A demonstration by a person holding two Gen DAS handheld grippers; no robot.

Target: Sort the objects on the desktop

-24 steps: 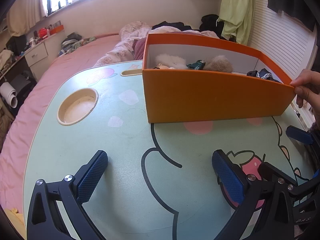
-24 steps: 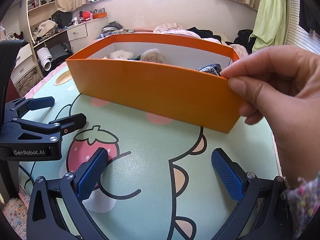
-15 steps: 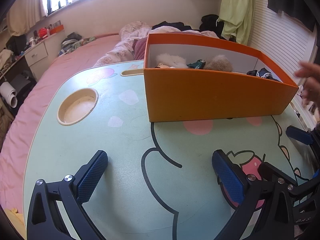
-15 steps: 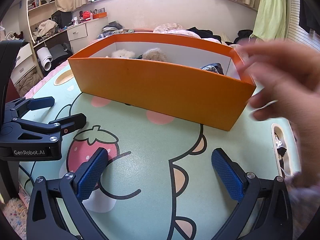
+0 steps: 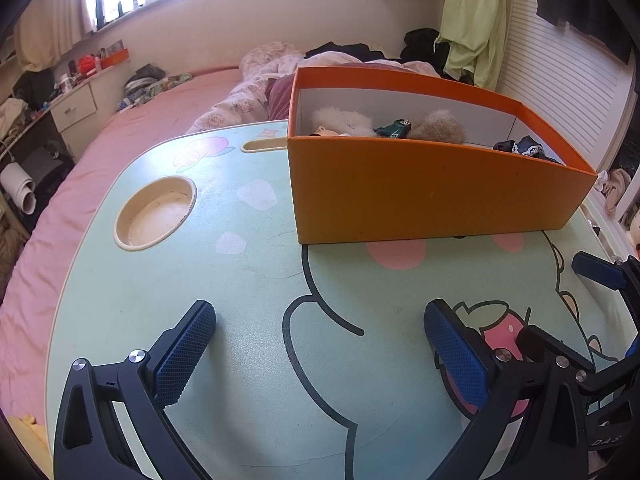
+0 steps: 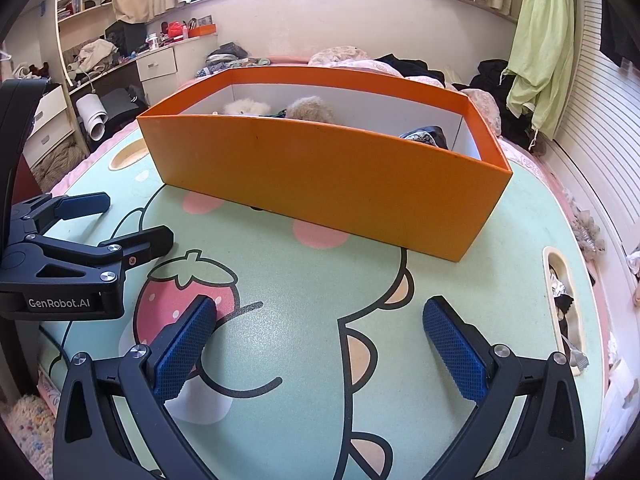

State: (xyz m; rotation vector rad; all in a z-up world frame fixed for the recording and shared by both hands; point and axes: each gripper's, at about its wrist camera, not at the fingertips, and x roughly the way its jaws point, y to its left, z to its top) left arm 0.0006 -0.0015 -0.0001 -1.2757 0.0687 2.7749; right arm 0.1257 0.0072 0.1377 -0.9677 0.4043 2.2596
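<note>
Cartoon lap table (image 5: 248, 360), orange box (image 5: 420, 192) at back; both grippers' fingers wide apart, empty.

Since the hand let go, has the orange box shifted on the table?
Yes, slightly. The orange box swung its right end away from the camera; its right corner now sits farther from the slot in the table.

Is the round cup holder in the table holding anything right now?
No, the round cream cup holder recessed in the green table sits bare.
</note>
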